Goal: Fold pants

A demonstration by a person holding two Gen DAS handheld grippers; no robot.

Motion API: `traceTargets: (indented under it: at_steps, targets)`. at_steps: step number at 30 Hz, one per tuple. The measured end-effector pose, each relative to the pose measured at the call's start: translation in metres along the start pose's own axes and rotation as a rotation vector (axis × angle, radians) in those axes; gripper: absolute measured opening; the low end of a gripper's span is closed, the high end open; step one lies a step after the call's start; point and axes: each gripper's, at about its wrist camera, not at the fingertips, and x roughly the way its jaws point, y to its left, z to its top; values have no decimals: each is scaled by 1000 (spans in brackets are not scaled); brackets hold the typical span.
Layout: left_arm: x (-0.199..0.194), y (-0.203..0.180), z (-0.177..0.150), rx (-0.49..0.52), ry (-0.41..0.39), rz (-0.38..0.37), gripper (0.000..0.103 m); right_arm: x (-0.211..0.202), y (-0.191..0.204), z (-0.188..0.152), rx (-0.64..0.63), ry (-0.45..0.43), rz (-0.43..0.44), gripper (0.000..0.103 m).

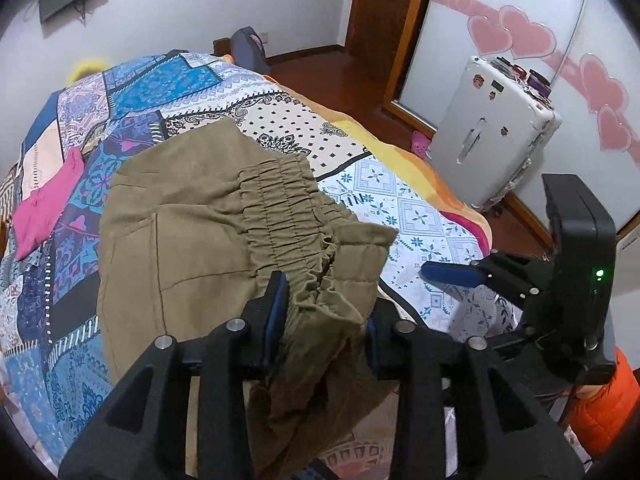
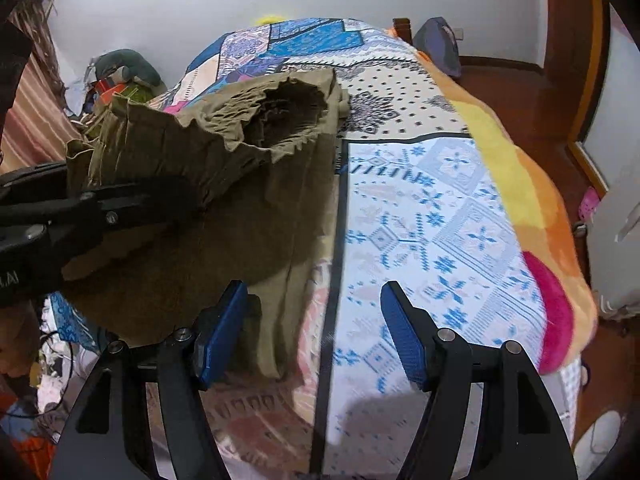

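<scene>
Olive-green pants (image 1: 180,240) with an elastic waistband lie on a patchwork bedspread (image 1: 160,84). My left gripper (image 1: 326,312) is shut on the bunched waistband and a folded cuff and lifts them off the bed. In the right wrist view the pants (image 2: 248,184) hang raised at the left, held by the left gripper (image 2: 132,200), with the waist opening gaping. My right gripper (image 2: 314,320) is open and empty just right of the pants' edge, above the bedspread (image 2: 460,240). It also shows in the left wrist view (image 1: 452,274) at the right.
A pink garment (image 1: 48,204) lies on the bed's left side. A white suitcase (image 1: 492,132) stands on the wooden floor right of the bed, by a mirrored door with pink hearts. Clutter (image 2: 116,76) is piled left of the bed.
</scene>
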Motion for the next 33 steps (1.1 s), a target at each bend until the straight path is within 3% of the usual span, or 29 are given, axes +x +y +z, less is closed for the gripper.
traceTargets:
  at_steps: [4,5,12,17,19,23,27,33]
  targets:
    - [-4,-4,-2,-10,21,-3,68,-15,-7,-2,23,-22,-33,65]
    - [-6,-4,-2,-11,14,-3,70,-19,-9,-1,31,-30,-43,65]
    - [-42,19,1,-40,-52,-36,71,-49,-10,12,48,-121,-69,71]
    - [-66,42,0,-69,-113,15,79,-58,-1,25,25,-172,-51,71]
    - [-67,51,-4,-73,-114,61,80,-58,5,30,15,-182,-33,71]
    - [-73,68,-10,-110,-124,36,80,-55,20,37,-24,-193,-13,71]
    - [-82,80,-16,-125,-147,90,80,-53,34,43,-54,-206,10,71]
    - [-65,96,-28,-117,-90,148,80,-30,39,45,-53,-181,32,77]
